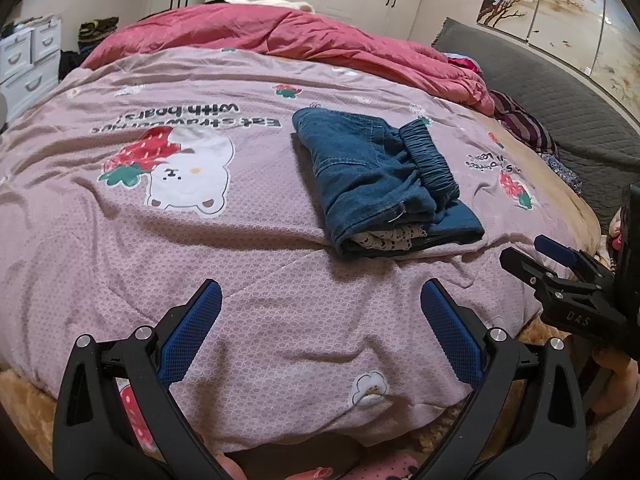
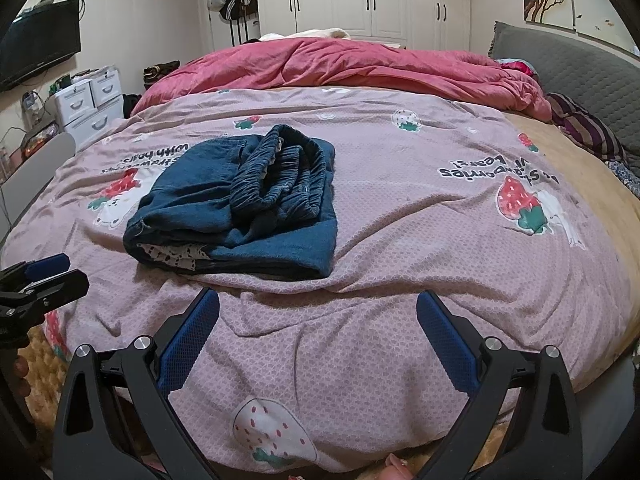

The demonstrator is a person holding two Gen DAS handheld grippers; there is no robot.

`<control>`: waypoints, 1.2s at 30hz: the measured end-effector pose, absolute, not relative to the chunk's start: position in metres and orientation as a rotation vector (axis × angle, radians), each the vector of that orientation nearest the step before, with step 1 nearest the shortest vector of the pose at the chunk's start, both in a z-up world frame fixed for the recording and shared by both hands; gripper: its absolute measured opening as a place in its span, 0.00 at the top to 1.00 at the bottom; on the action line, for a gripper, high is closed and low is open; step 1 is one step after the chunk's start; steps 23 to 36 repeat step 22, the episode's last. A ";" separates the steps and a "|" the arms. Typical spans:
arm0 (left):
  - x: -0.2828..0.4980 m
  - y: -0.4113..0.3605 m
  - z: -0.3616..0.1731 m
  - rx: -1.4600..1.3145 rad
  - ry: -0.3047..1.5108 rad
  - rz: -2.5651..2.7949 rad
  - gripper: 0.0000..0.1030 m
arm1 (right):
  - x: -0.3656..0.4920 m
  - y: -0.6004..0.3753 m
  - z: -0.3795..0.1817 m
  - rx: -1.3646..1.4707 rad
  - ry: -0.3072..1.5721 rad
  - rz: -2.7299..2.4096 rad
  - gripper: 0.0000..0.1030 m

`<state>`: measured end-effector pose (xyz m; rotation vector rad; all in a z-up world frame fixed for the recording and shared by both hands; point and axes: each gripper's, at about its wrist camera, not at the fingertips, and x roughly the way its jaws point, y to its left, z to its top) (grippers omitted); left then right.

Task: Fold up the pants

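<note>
Dark blue pants [image 1: 372, 176] lie folded into a compact bundle on the pink strawberry-print bedspread [image 1: 240, 248], elastic waistband on top, a patterned lining showing at the near edge. They also show in the right wrist view [image 2: 240, 208]. My left gripper [image 1: 320, 300] is open and empty, held above the bedspread short of the pants. My right gripper [image 2: 318, 308] is open and empty, also short of the pants. The right gripper shows at the right edge of the left wrist view [image 1: 536, 252], and the left gripper shows at the left edge of the right wrist view [image 2: 48, 272].
A rumpled red duvet [image 1: 288, 36] lies across the far side of the bed. A grey headboard cushion [image 1: 560, 92] and striped clothes [image 1: 524, 120] sit at the right. White drawers [image 2: 92, 100] and a TV [image 2: 40, 48] stand at the left, wardrobes [image 2: 372, 0] behind.
</note>
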<state>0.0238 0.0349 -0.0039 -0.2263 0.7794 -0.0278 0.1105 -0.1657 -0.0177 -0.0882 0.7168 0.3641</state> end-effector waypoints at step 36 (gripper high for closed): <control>0.126 0.174 0.012 -0.167 0.866 0.315 0.09 | 0.268 -0.224 -0.010 -0.080 0.759 0.130 0.04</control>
